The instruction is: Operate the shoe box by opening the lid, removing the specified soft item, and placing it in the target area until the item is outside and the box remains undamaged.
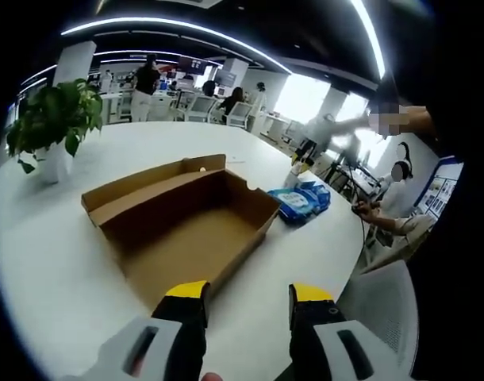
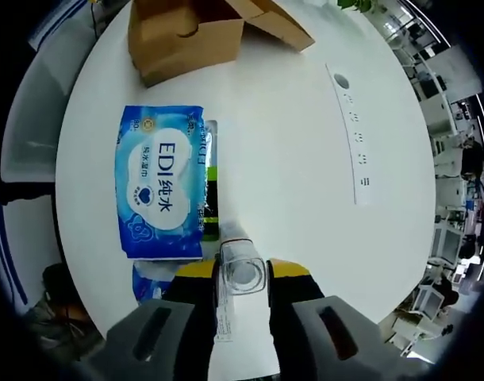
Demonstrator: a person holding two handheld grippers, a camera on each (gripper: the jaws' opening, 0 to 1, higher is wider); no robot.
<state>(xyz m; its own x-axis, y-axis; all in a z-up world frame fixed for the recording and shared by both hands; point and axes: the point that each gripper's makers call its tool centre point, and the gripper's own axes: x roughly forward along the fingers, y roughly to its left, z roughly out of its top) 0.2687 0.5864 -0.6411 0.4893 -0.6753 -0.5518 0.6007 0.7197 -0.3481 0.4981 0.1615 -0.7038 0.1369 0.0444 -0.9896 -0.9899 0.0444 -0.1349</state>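
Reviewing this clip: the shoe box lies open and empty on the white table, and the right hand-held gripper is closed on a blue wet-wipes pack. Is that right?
Not quite. In the right gripper view, the right hand-held gripper is closed on a clear plastic bottle, not the blue wet-wipes pack, which lies flat on the white table. The shoe box does lie open and empty, as the left gripper view shows.

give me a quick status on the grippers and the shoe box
Left gripper open, empty, at the box's near edge. Right gripper shut on clear bottle. Shoe box open, empty. Wipes pack out on table.

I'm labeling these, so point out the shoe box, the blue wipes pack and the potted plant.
shoe box (image 1: 196,242): left gripper view, inside floor.
blue wipes pack (image 2: 161,181): right gripper view, printed top face.
potted plant (image 1: 58,115): left gripper view, leaves.
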